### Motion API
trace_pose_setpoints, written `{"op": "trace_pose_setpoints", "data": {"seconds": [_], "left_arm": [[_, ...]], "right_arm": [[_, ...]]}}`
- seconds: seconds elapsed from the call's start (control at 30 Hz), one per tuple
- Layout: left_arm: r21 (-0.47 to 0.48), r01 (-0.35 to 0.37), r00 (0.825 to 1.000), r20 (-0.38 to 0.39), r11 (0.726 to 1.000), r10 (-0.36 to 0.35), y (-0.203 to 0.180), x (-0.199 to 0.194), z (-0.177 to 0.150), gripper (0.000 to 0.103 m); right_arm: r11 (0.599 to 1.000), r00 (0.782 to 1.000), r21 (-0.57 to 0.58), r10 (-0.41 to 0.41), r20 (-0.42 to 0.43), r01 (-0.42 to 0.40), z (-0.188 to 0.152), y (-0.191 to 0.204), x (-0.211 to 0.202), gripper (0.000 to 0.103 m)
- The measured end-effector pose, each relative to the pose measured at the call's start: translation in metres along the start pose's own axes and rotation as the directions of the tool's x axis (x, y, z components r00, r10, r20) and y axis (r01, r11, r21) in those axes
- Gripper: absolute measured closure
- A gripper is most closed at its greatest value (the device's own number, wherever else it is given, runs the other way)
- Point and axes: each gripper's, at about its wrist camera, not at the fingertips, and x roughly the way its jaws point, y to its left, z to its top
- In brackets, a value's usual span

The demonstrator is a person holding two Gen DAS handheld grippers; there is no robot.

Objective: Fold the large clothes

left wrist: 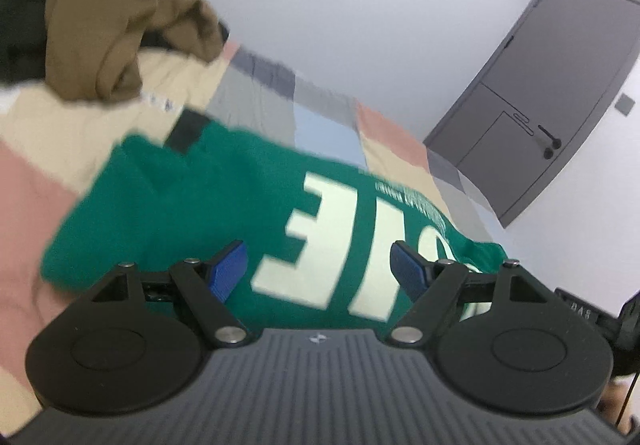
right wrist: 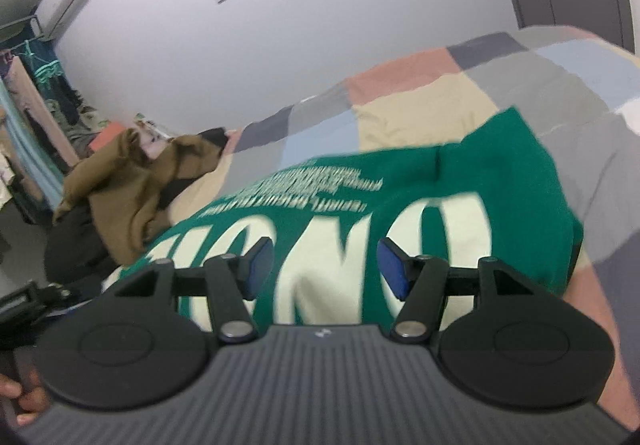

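A green garment with large cream letters (left wrist: 192,205) lies flat on the patchwork bed cover (left wrist: 36,189). It also shows in the right wrist view (right wrist: 500,181). My left gripper (left wrist: 318,269) is open and empty, just above the garment's near edge over the letters. My right gripper (right wrist: 326,269) is open and empty, above the cream letters at the garment's other side. Both views are blurred.
A heap of brown and black clothes (left wrist: 104,33) lies on the bed beyond the green garment, also in the right wrist view (right wrist: 132,181). A grey door (left wrist: 560,93) stands in the white wall. Hanging clothes (right wrist: 36,113) are at the far left.
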Motion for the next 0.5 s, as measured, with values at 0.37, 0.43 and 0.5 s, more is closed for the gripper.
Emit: {"op": "trace_pose_setpoints", "data": {"seconds": [0.37, 0.43, 0.5], "left_arm": [[-0.271, -0.024, 0.983, -0.179, 0.962, -0.026, 0.034, 0.018, -0.026, 0.021], [-0.321, -0.023, 0.983, -0.182, 0.947, -0.038, 0.043, 0.023, -0.026, 0.021], [-0.383, -0.016, 0.986, -0.16, 0.924, -0.049, 0.055, 0.026, -0.027, 0.022]], "right_arm": [[0.941, 0.979, 0.332, 0.125, -0.159, -0.066, -0.044, -0.021, 0.003, 0.019], [0.917, 0.974, 0.392, 0.148, -0.174, -0.069, -0.046, -0.029, 0.01, 0.019], [0.884, 0.969, 0.462, 0.169, -0.181, -0.068, -0.048, -0.041, 0.017, 0.019]]}}
